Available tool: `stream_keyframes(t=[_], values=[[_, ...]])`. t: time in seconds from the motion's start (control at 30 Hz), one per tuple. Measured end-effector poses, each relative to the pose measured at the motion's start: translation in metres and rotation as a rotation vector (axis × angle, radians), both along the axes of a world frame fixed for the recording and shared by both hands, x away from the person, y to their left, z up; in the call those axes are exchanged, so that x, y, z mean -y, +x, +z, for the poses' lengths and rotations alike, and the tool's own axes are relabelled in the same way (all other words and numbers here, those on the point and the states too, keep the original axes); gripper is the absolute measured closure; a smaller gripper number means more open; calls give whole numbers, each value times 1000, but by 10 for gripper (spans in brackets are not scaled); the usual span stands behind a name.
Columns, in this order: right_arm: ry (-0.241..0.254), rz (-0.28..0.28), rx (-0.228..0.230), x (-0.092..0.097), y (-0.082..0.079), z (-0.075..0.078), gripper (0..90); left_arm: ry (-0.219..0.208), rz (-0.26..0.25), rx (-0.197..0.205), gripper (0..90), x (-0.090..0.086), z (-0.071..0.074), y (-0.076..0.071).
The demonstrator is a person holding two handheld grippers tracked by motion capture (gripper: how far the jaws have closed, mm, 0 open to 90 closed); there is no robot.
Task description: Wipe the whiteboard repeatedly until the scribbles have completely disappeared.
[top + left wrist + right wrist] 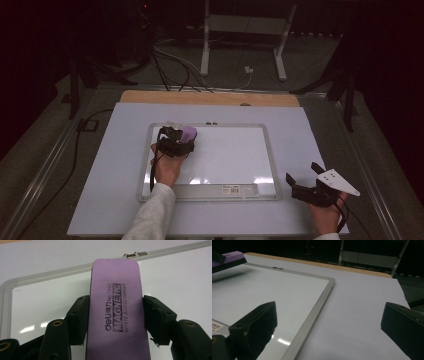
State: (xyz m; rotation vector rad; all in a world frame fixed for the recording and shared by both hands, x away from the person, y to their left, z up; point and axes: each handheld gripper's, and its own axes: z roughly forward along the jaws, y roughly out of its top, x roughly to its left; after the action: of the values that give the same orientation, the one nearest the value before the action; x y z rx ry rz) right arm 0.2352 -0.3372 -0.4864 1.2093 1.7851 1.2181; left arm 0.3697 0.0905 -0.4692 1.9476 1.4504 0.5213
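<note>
Eraser held at whiteboard corner.
Left gripper is clamped on it, likely for wiping; right gripper is parked aside, jaws apart.

The eraser runs off the left gripper view's bottom edge.
</note>
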Motion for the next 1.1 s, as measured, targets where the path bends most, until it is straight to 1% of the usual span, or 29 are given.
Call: stream_keyframes(t=[0.37,0.87,1.1], values=[[1,-2,0,0,0,0,11,-22,4,21,421,-5,7,-7],[4,-6,0,1,0,1,11,-40,9,37,420,-12,8,-17],[4,-8,0,1,0,1,11,-53,19,44,421,-19,11,-20]])
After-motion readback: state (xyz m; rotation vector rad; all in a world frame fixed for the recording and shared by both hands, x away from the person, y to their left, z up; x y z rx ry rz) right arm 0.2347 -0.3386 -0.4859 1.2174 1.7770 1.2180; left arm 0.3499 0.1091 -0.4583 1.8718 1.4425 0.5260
